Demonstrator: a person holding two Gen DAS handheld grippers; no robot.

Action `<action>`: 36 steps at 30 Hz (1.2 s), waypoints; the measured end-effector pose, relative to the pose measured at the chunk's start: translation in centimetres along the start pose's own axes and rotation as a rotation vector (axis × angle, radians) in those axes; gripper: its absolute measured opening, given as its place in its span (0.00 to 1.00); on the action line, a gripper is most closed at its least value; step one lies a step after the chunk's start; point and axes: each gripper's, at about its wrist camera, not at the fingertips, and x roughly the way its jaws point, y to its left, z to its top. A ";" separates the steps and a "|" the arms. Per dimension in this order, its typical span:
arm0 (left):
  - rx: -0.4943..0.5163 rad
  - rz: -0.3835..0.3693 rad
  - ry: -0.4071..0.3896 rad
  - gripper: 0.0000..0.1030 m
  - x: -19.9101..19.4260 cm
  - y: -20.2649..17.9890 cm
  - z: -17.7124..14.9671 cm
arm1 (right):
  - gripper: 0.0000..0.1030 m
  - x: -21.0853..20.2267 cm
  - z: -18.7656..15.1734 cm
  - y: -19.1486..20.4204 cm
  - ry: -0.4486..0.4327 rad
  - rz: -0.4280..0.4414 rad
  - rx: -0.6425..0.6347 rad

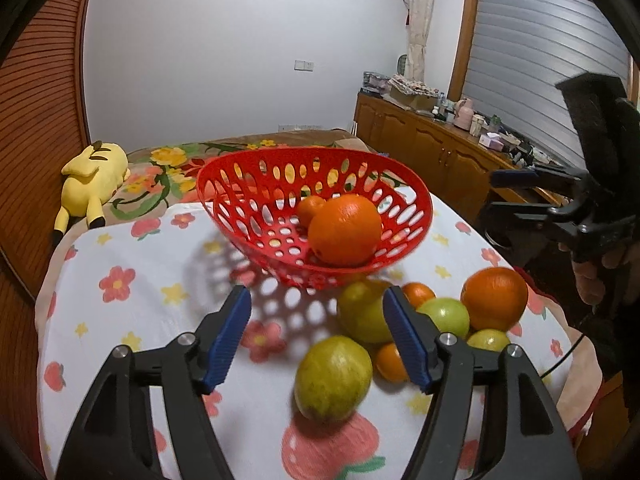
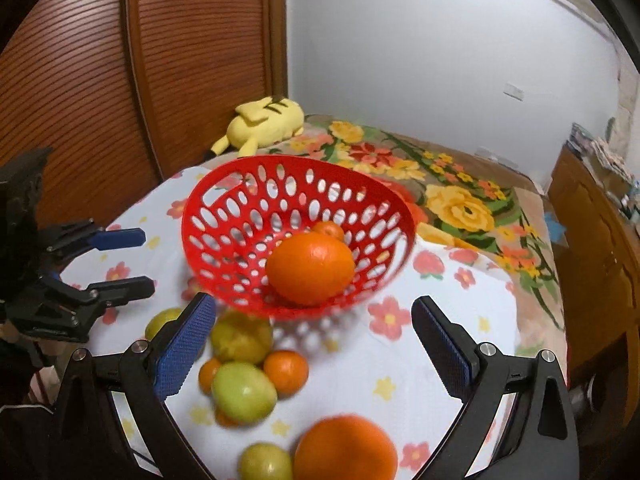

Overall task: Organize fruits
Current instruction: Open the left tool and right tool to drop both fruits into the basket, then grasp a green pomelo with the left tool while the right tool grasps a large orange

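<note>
A red perforated basket (image 1: 240, 188) (image 2: 224, 216) stands on the flowered tablecloth and holds a large orange (image 1: 345, 230) (image 2: 310, 268) and a small mandarin (image 1: 310, 209) (image 2: 329, 229). In front of it lie loose fruits: a yellow-green one (image 1: 333, 378) nearest my left gripper, a large orange (image 1: 494, 298) (image 2: 346, 446), green fruits (image 1: 446, 314) (image 2: 243, 392) and small mandarins (image 2: 286, 372). My left gripper (image 1: 316, 340) is open and empty above the cloth, with the yellow-green fruit between its fingers. My right gripper (image 2: 312, 344) is open and empty, in front of the basket.
A yellow plush toy (image 1: 94, 178) (image 2: 264, 124) lies behind the table on a floral blanket (image 2: 460, 196). A wooden sideboard (image 1: 440, 152) with clutter stands at the right. A wooden slatted wall (image 2: 100, 80) is at the left.
</note>
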 end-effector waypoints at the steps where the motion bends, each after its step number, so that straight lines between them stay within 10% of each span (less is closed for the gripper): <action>1: 0.001 0.001 0.004 0.67 -0.1 -0.1 -0.4 | 0.97 -0.3 -0.7 -0.1 -0.003 -0.002 0.015; 36: -0.008 0.005 0.146 0.67 3.4 -1.4 -5.2 | 0.97 0.7 -12.6 -4.0 0.051 0.000 0.263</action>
